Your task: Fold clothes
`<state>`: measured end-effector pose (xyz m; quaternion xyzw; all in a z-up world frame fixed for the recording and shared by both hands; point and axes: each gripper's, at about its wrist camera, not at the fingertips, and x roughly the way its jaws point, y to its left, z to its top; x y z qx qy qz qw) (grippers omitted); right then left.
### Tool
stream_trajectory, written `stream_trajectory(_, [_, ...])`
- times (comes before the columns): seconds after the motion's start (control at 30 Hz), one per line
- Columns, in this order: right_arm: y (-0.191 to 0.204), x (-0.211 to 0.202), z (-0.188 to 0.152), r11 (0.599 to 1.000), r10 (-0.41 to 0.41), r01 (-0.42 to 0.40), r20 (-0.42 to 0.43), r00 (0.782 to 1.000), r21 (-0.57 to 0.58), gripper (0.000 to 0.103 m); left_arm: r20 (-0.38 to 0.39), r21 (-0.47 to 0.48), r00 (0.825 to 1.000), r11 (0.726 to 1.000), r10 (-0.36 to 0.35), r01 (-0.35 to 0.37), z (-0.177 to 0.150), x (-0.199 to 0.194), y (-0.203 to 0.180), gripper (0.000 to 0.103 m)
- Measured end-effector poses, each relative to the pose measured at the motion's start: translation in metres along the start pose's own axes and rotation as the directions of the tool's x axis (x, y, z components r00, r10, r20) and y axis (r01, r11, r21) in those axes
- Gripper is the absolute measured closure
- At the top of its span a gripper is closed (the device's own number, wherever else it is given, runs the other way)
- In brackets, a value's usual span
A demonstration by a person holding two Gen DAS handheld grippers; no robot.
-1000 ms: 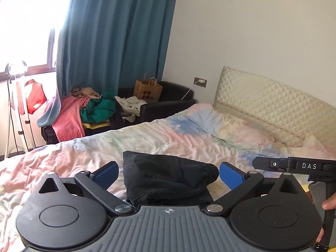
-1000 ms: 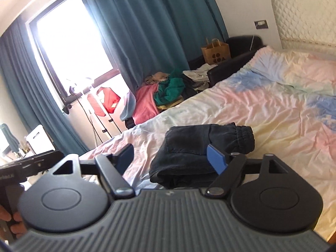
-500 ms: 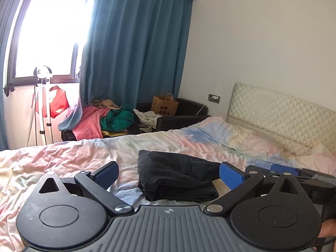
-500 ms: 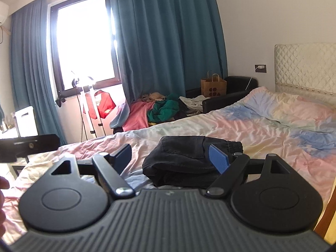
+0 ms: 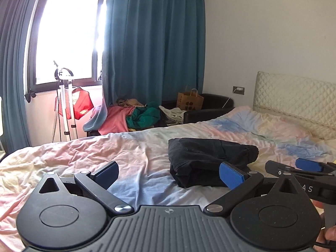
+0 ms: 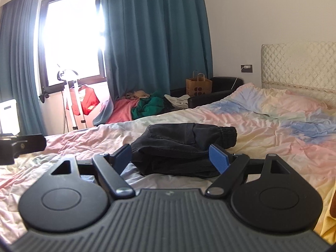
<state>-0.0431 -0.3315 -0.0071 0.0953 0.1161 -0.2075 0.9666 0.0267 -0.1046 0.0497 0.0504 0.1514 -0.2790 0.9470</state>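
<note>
Left wrist view: your left gripper (image 5: 169, 174) has its blue-padded fingers (image 5: 232, 177) spread wide apart w/ nothing between them, held just above the pastel tie-dye bedsheet (image 5: 130, 153). The folded black denim trousers (image 5: 210, 160) lie mid-bed, nearer the front edge than the quilted cream headboard (image 5: 294, 96), ahead and right of your fingers, not touching. Your right gripper (image 5: 302, 168) pokes in at the right, beside the trousers.

Right wrist view: right gripper (image 6: 171, 157) is also spread apart, holding nothing; the trousers (image 6: 182, 145) sit straight ahead between the two blue pads (image 6: 218, 157); contact unclear. Teal curtains (image 6: 155, 37) hang beyond the bed's far edge.
</note>
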Motion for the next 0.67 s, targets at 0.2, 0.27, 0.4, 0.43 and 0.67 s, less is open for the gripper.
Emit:
stream_trajectory(0.2, [0.001, 0.003, -0.005, 1.000, -0.029, 0.029, -0.012, 0.999, -0.007, 0.021, -0.056, -0.015, 0.998, 1.000, 0.025, -0.026, -0.011, 0.018, 0.005, 0.000])
stream_trajectory(0.27, [0.002, 0.005, -0.006, 1.000, -0.028, 0.028, -0.028, 0.999, -0.009, 0.021, -0.058, -0.017, 0.998, 0.999, 0.036, -0.037, -0.014, 0.020, 0.006, 0.000])
stream_trajectory(0.4, [0.003, 0.007, -0.008, 1.000, -0.028, 0.027, -0.048, 0.998, -0.012, 0.021, -0.062, 0.005, 0.998, 0.999, 0.032, -0.032, -0.015, 0.021, 0.003, 0.000])
stream_trajectory(0.43, [0.003, 0.006, -0.008, 0.999, -0.034, 0.033, -0.050, 0.998, -0.013, 0.021, -0.059, 0.008, 0.998, 0.999, 0.032, -0.032, -0.015, 0.021, 0.002, 0.000])
stream_trajectory(0.67, [0.003, 0.006, -0.008, 0.999, -0.045, 0.045, -0.061, 0.997, -0.009, 0.021, -0.044, 0.032, 0.997, 0.998, 0.057, -0.055, -0.019, 0.017, -0.003, 0.000])
